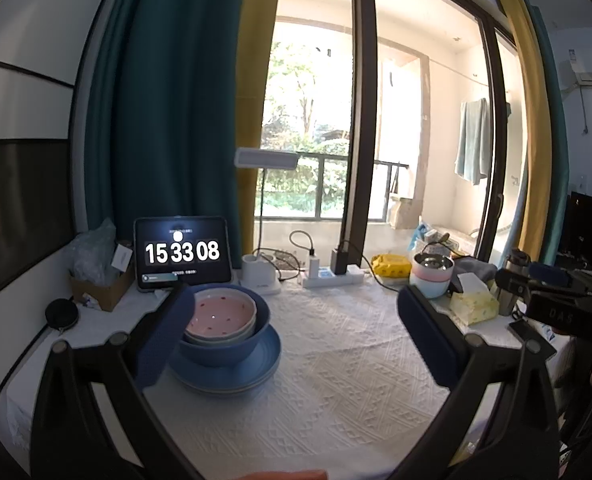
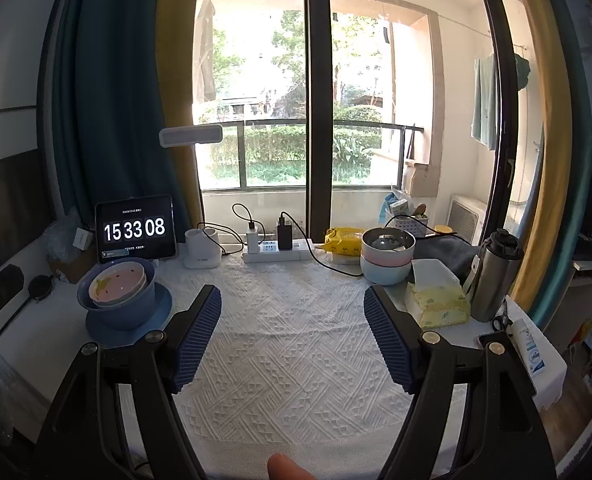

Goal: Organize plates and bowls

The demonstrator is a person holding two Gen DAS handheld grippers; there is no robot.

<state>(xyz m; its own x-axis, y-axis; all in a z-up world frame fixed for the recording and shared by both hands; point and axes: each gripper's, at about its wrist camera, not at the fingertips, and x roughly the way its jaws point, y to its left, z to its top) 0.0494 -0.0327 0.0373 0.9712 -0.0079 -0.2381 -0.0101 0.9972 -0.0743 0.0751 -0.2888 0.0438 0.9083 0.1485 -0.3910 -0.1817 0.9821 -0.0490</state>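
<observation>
A stack of dishes stands at the table's left: a pink dotted bowl [image 1: 220, 312] nested in a white bowl, inside a blue bowl [image 1: 232, 346], on blue plates [image 1: 236, 376]. In the right wrist view the same stack [image 2: 124, 300] sits far left of my fingers. My left gripper [image 1: 296, 332] is open wide. Its left finger [image 1: 164, 336] covers the stack's left edge, and I cannot tell whether it touches. My right gripper [image 2: 294, 332] is open over bare tablecloth with nothing between its pads.
At the back stand a tablet clock [image 2: 136, 228], a white lamp base [image 2: 202, 250] and a power strip [image 2: 276, 250]. On the right are a pink and blue lidded container [image 2: 385, 258], a tissue box [image 2: 435, 300], a steel flask [image 2: 493, 276] and a phone [image 2: 491, 338].
</observation>
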